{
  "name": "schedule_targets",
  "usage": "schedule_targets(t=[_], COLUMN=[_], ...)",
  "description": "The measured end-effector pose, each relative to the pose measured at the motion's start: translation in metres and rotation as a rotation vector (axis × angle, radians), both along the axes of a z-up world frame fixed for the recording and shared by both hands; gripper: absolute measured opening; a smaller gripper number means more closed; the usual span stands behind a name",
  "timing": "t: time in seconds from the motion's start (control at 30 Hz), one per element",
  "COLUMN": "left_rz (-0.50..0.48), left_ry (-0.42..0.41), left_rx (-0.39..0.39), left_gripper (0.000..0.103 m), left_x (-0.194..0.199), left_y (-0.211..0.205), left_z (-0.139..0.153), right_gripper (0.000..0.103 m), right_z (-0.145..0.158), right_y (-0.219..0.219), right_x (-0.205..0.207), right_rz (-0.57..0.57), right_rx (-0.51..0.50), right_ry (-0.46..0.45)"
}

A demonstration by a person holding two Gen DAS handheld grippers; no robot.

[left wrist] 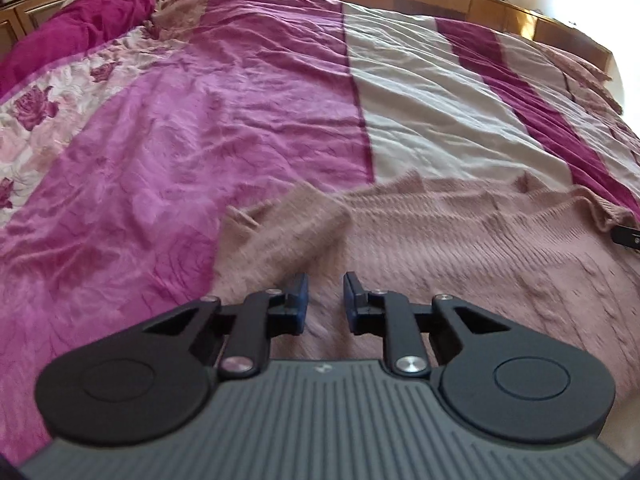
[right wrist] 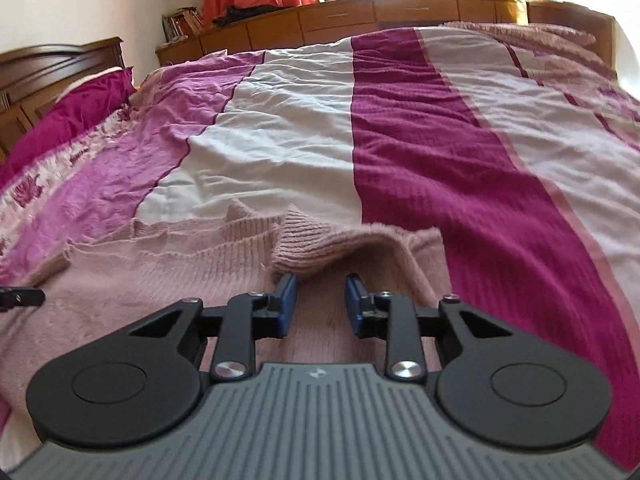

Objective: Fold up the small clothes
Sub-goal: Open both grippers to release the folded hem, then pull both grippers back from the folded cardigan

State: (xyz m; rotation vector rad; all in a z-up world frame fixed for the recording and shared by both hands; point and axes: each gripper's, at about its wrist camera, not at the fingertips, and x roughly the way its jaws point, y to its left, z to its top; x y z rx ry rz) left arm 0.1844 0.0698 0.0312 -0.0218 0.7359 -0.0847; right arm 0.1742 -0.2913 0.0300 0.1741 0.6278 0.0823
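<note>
A dusty-pink knitted sweater (left wrist: 460, 240) lies spread on the bed, with a sleeve (left wrist: 288, 228) folded across its left part. My left gripper (left wrist: 325, 286) is open and empty, low over the sweater's left side. In the right wrist view the same sweater (right wrist: 160, 272) shows with a ribbed cuff (right wrist: 308, 246) folded over just ahead of my right gripper (right wrist: 321, 286), which is open and empty over the sweater's right side. A bit of the other gripper shows at the edge of each view (left wrist: 628, 236) (right wrist: 20, 298).
The bed is covered by a striped bedspread (right wrist: 420, 140) in magenta, pink and cream. A magenta pillow (left wrist: 80, 28) and a wooden headboard (right wrist: 52, 64) lie to the left. Wooden cabinets (right wrist: 360, 16) run along the far side under a window.
</note>
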Motion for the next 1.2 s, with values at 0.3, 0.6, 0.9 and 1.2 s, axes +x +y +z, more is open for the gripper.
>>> schedule_targets(t=[0.3, 0.6, 0.9, 1.2], left_rz=[0.121, 0.141, 0.153, 0.158], left_ry=[-0.01, 0.024, 0.027, 0.07], left_rx=[-0.019, -0.072, -0.037, -0.01], left_gripper=[0.022, 0.022, 0.056, 0.056], left_x=[0.023, 0.029, 0.005, -0.037], left_y=[0.029, 0.04, 0.037, 0.035], left_z=[-0.001, -0.005, 0.016, 0.031], right_gripper=[0.034, 0.035, 0.061, 0.089], right_z=[0.004, -0.013, 0.012, 0.03], right_y=[-0.014, -0.03, -0.036, -0.04], right_x=[0.029, 0.041, 0.004, -0.059], right_rz=[-0.076, -0.157, -0.169, -0.194], right_rx=[-0.009, 0.036, 0.146, 0.171], right_ry=[-0.017, 0.03, 0.0, -0.063])
